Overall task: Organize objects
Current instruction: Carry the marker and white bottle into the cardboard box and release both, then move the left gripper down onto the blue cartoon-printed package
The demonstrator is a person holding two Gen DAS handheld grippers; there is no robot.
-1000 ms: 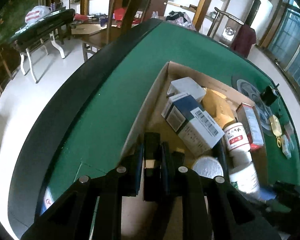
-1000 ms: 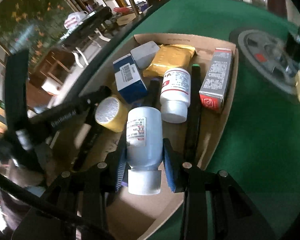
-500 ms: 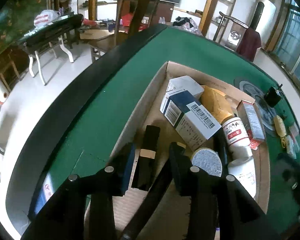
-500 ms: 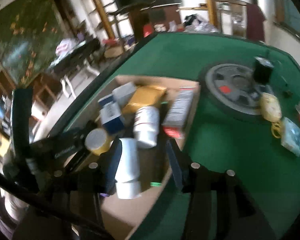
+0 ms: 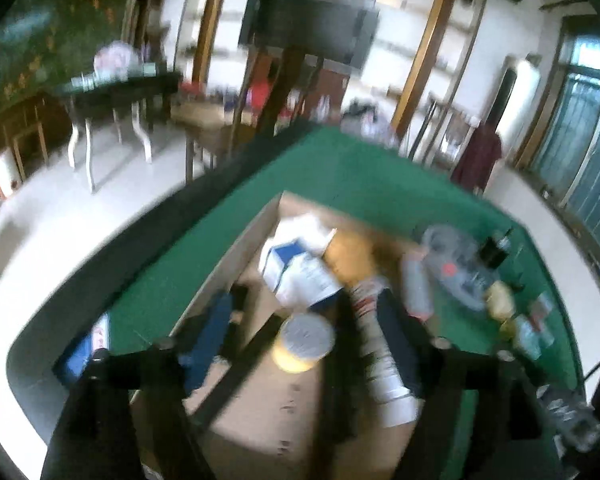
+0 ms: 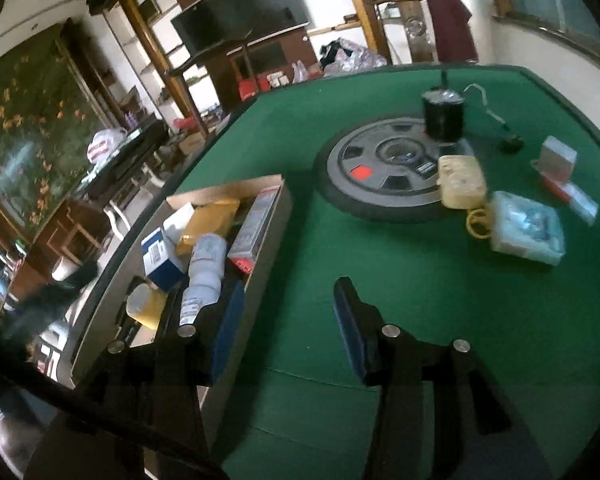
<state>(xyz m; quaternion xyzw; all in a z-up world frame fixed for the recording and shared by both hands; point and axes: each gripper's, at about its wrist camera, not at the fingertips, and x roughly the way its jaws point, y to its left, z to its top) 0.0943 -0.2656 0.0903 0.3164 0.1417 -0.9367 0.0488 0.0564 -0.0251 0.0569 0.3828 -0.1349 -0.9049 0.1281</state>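
A cardboard box (image 6: pixel 278 216) on the green table holds a blue-and-white carton (image 6: pixel 160 256), a gold pouch (image 6: pixel 208 220), white bottles (image 6: pixel 206 264), a red-and-grey carton (image 6: pixel 254 224) and a yellow tape roll (image 6: pixel 144 306). The box (image 5: pixel 228 264) also shows, blurred, in the left wrist view, with the tape roll (image 5: pixel 304 342) and the carton (image 5: pixel 300 276). My left gripper (image 5: pixel 304 332) is open wide and empty above the box. My right gripper (image 6: pixel 288 320) is open and empty over the green felt, right of the box.
A black weight plate (image 6: pixel 384 172) with a black cylinder (image 6: pixel 444 118) lies on the table. A yellow case (image 6: pixel 460 182), a clear packet (image 6: pixel 528 230) and small boxes (image 6: pixel 556 160) lie to the right. The table edge (image 5: pixel 132 240) runs along the left.
Both grippers have let go of their items, opened and pulled up and back from the box. The right gripper has swung right over the felt; the white bottle stays in the box.
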